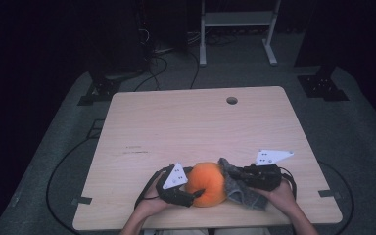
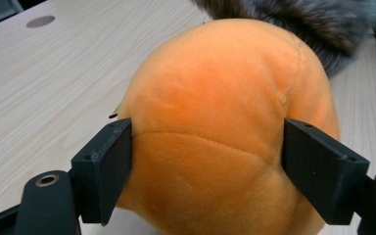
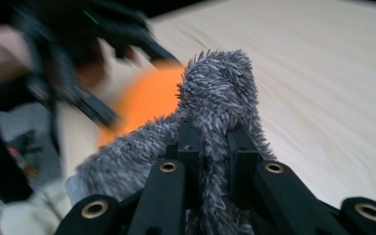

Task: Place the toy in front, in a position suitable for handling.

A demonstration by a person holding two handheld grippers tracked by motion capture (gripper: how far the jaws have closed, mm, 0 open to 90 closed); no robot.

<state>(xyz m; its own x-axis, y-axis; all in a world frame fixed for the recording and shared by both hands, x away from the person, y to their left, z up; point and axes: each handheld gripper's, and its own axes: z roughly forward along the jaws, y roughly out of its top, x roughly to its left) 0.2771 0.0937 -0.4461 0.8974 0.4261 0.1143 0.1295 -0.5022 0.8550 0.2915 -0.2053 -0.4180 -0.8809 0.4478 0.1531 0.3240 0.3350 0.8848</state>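
Orange plush between left jaws

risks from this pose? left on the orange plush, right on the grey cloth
1. The left gripper squeezes the round orange plush at its sides; the soft, curved surface may squirt out of the pads.
2. The right gripper pinches only a fold of the grey fuzzy cloth; a pull may slip it free.
3. Both things sit near the table front edge, so a dropped plush may roll off.
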